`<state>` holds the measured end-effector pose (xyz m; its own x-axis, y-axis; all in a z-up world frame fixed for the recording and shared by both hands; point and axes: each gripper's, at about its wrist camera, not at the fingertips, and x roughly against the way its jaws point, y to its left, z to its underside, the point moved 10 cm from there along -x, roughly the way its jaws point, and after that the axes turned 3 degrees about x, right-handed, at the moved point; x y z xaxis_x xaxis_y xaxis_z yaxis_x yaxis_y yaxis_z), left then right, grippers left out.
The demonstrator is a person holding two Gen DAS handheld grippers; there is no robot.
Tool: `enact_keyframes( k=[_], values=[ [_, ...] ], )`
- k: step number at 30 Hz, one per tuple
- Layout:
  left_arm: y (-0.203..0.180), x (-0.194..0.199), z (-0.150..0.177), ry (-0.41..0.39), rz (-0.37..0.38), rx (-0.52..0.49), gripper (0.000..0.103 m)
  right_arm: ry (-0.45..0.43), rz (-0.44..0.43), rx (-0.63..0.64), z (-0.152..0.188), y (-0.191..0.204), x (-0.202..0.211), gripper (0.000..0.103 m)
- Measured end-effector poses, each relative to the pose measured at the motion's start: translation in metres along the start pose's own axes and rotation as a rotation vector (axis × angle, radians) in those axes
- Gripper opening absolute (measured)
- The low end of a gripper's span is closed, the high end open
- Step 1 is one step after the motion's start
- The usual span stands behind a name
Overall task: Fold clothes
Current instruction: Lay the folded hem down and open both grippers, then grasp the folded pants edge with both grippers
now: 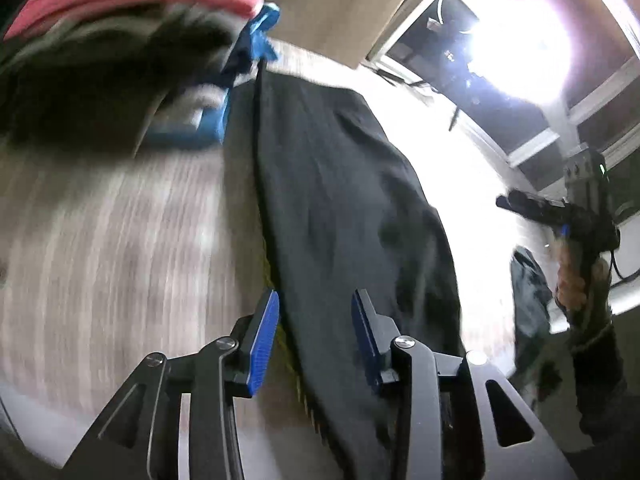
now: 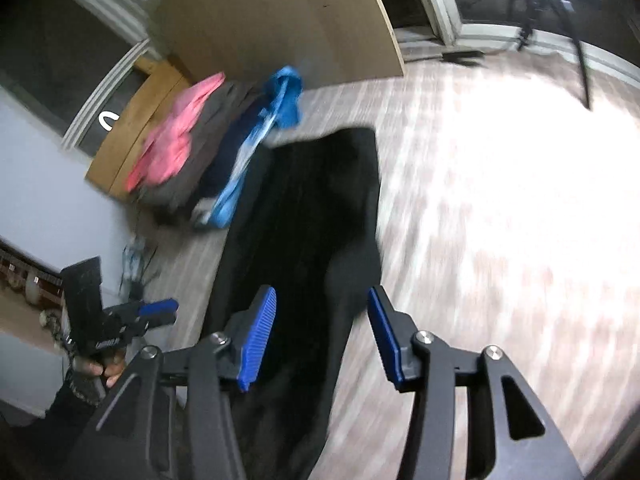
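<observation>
Left gripper [image 1: 314,336]: jaws parted to a moderate gap, blue ribbed pads [image 1: 262,344] facing each other, nothing clamped. It hangs above the near end of a black garment [image 1: 340,200], whose long left edge runs up between the pads and away across the floor. No contact with the cloth that can be made out; the frame is motion-blurred. Right gripper [image 2: 322,334]: jaws spread somewhat wider, pads [image 2: 256,340] bare, also holding nothing. It sits over the same black garment [image 2: 312,220], near its close end, with the right pad out past the garment's right edge above the floor. The garment lies flat and lengthwise on a pale wood-grain floor [image 2: 480,200], stretching away from both grippers. At its far left corner, a heap of clothes: a blue-and-white piece [image 2: 256,140] just beside the black cloth, a dark grey one behind it, a pink one [image 2: 172,140] on top toward the wall. Behind the heap a tan panel [image 2: 272,16] stands upright. In the left view the right gripper [image 1: 532,206] shows off to the right, gripped by a hand [image 1: 576,280], well clear of the cloth; strong glare washes out the floor there. In the right view the left gripper [image 2: 160,312] appears at the lower left, beside the garment's left edge.
</observation>
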<state>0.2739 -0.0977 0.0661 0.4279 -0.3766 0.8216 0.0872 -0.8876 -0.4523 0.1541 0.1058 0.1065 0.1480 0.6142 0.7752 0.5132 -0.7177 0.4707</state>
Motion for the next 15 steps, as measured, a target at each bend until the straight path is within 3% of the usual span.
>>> enact_keyframes(
  k=[6,12,15],
  values=[
    [0.012,-0.064,-0.09,-0.03,-0.141,-0.038,0.043,0.063,0.001,0.006,-0.071,-0.037,-0.096,0.047],
    [0.03,-0.102,-0.121,-0.022,-0.211,-0.027,0.044,0.089,-0.079,0.053,-0.093,-0.038,-0.139,0.047],
    [0.029,-0.108,-0.127,-0.045,-0.205,-0.027,0.048,0.09,-0.141,0.072,-0.097,-0.03,-0.146,0.045]
  ],
)
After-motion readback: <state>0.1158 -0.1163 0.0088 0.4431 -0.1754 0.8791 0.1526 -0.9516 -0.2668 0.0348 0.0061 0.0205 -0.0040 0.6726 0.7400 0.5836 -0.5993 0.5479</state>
